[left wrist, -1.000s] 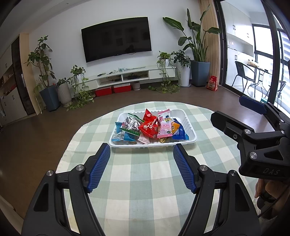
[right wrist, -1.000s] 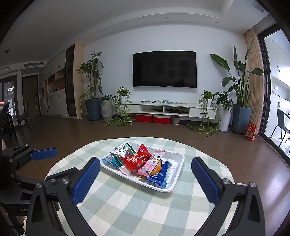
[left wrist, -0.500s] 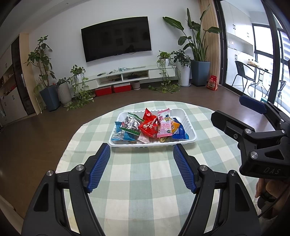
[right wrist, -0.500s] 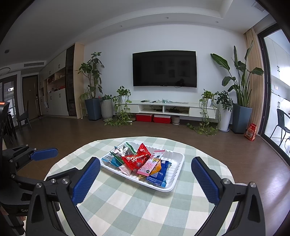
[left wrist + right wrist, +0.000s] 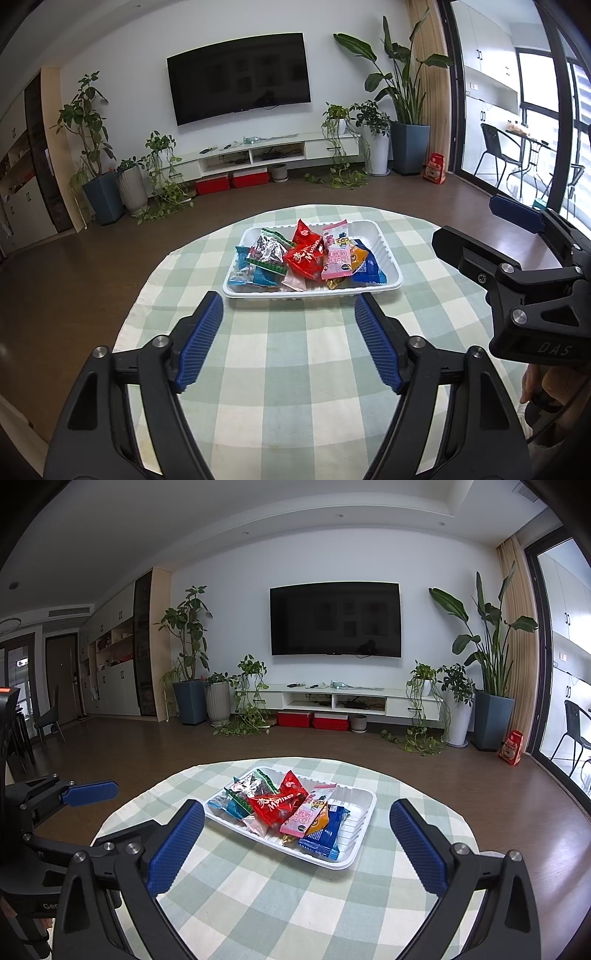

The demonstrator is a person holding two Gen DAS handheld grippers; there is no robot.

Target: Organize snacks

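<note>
A: Where are the snacks?
B: Crinkly foil and plastic snack packets (image 5: 304, 256) heap in a ribbed white plastic tray (image 5: 392, 266) on the round checked-cloth tabletop (image 5: 295, 369).
A: The grippers?
B: Left hand-held gripper (image 5: 290, 312) is opening, empty; right hand-held gripper (image 5: 297, 823) gapes wide, empty.

At mid-frame in the right wrist view, the red snack packet (image 5: 275, 805) bears white letters that look like "MYLIKES". At the right edge of the left wrist view, the right tool (image 5: 480, 236) carries "DAS". At lower left of the right wrist view, the left tool (image 5: 92, 794) shows "Ge", cut off.
</note>
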